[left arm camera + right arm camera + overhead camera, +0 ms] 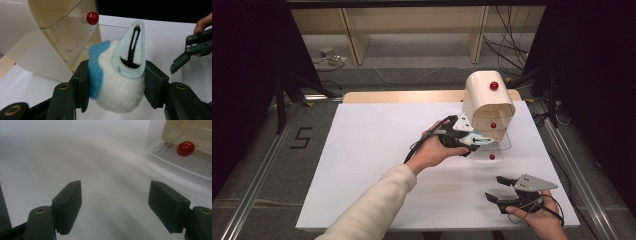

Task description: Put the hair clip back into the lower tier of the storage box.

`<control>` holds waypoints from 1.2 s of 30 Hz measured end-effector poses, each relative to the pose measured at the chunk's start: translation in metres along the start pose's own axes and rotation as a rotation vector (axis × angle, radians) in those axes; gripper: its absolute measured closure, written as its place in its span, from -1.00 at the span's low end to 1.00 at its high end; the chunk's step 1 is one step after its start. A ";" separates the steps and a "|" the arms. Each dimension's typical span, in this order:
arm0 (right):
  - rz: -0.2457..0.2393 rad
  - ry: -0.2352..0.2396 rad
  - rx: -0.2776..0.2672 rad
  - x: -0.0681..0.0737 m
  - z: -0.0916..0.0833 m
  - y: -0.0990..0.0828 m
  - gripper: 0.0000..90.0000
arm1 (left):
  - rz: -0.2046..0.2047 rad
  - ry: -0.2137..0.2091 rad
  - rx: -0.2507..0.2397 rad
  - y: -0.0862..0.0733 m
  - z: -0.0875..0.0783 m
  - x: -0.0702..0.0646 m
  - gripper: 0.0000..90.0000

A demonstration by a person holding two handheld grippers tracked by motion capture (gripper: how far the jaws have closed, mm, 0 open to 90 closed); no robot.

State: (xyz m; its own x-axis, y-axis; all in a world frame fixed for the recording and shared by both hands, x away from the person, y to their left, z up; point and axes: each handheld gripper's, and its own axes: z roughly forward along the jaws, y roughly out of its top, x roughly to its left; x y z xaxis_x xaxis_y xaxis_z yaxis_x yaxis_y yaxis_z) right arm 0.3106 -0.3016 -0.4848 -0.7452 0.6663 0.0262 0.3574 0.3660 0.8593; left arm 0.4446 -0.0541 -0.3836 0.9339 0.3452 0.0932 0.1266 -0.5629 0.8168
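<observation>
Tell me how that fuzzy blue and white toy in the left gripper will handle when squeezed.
The plush toy looks soft: its fleece bulges out between the left gripper pads, so it probably squashes. It is likely light for its size. The fuzzy surface should grip well, not slip.

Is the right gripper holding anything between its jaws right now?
No, in the right gripper view the right gripper has its jaws spread wide apart with just the bare white table between them.
</observation>
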 end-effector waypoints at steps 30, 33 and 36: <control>0.001 0.001 0.004 0.001 0.001 0.000 -0.38 | 0.010 -0.004 -0.003 0.014 0.015 -0.002 0.04; -0.001 0.001 0.001 0.000 0.000 0.000 -0.38 | 0.007 -0.007 -0.001 0.015 0.017 -0.003 0.04; -0.002 0.001 0.002 0.000 0.000 0.000 -0.38 | 0.013 -0.008 0.001 0.016 0.018 -0.004 0.04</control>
State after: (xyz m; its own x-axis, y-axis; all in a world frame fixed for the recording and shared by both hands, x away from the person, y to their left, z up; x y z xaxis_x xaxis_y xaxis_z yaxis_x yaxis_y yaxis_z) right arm 0.3107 -0.3012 -0.4850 -0.7463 0.6652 0.0246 0.3567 0.3684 0.8585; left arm 0.4494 -0.0782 -0.3808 0.9380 0.3322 0.0992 0.1151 -0.5683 0.8147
